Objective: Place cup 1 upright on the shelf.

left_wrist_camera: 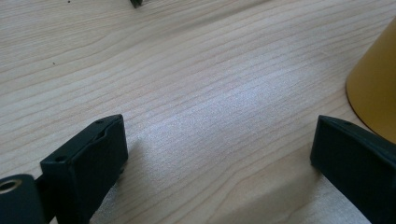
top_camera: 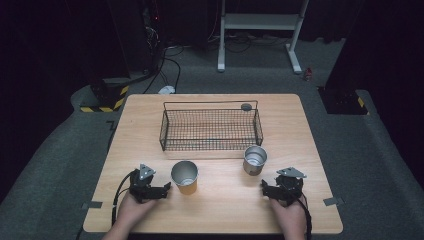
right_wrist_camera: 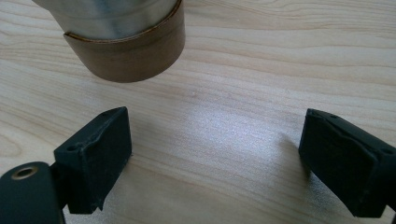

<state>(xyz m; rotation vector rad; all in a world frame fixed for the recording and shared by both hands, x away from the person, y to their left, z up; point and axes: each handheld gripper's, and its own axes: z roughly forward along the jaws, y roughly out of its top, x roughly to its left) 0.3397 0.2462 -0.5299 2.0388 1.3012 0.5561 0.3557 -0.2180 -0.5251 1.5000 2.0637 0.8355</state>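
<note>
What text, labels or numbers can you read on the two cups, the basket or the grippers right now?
None: no readable text anywhere.
Yellow cup: plain wall, no print.
Steel cup: bare metal above a brown base band, no label.
Wire basket: no tag; the dark round piece at its back rim is too small to read.
Left hand-held gripper and right hand-held gripper: no markings visible.

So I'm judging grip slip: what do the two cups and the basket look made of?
Yellow cup: shiny metal inside, matte yellow coat outside. Silver cup: brushed metal, with a brown, possibly wooden, base band. Basket: thin black wire mesh, likely coated steel.
</note>
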